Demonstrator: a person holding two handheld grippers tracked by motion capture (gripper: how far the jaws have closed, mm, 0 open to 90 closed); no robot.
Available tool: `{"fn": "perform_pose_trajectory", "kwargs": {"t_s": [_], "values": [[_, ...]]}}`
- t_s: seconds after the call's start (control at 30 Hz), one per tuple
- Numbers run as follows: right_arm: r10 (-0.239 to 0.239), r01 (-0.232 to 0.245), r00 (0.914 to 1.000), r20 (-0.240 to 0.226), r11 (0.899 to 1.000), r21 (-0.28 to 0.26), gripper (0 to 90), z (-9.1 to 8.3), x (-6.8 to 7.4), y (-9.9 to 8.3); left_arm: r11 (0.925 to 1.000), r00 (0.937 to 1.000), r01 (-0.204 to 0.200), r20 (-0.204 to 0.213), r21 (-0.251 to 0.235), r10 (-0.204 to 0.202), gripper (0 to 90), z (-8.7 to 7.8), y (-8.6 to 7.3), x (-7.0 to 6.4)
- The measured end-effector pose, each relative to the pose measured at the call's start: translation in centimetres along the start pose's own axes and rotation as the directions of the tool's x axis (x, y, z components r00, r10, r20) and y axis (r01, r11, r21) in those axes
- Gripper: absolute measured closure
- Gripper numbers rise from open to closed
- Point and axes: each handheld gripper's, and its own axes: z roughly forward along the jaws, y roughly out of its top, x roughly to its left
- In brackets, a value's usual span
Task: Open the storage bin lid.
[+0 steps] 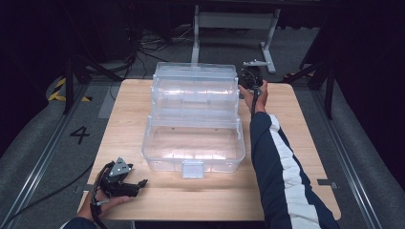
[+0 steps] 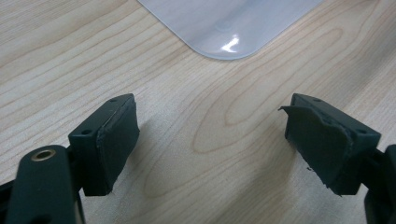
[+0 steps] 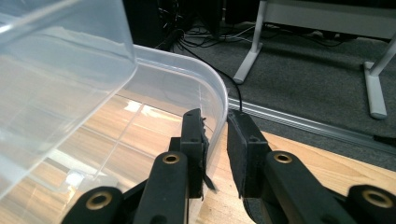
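A clear plastic box [image 1: 191, 160] with stepped tiers stands open in the middle of the wooden table [image 1: 296, 124], a latch tab [image 1: 193, 168] on its front wall. My right gripper [image 1: 249, 78] is at the box's far right corner. In the right gripper view its jaws [image 3: 215, 140] stand on either side of the curved clear rim [image 3: 205, 88], shut on it. My left gripper [image 1: 139, 185] lies near the table's front left, held in a hand. It is open [image 2: 210, 135] over bare wood, with a rounded box corner [image 2: 224, 28] ahead of it.
Beyond the table's far edge are dark carpet, loose cables and a white stand's legs [image 1: 234, 21]. A metal rail [image 1: 43, 157] and a floor mark "4" [image 1: 79, 134] lie to the left. Bare wood runs along the table's front and right.
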Motion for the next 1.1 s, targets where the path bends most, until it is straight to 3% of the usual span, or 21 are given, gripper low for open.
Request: {"fn": "perform_pose_trajectory", "kwargs": {"t_s": [0.13, 0.73, 1.1], "values": [[-0.034, 0.033, 0.9993, 0.015, 0.999, 0.011, 77.4, -0.1, 0.2, 0.2, 1.0000, 1.0000, -0.006, -0.001, 0.001, 0.006, 17.8, 0.0, 0.0, 0.0], [-0.054, 0.054, 0.9985, 0.009, 0.999, 0.005, 75.4, -0.4, 0.4, 0.4, 1.0000, 1.0000, -0.004, -0.002, 0.001, 0.004, 17.8, 0.0, 0.0, 0.0], [-0.112, 0.112, 0.9937, -0.006, 0.993, -0.034, 74.4, -2.5, 0.8, 1.6, 1.0000, 1.0000, 0.008, -0.002, 0.001, -0.008, 17.9, 0.0, 0.0, -0.1]]}}
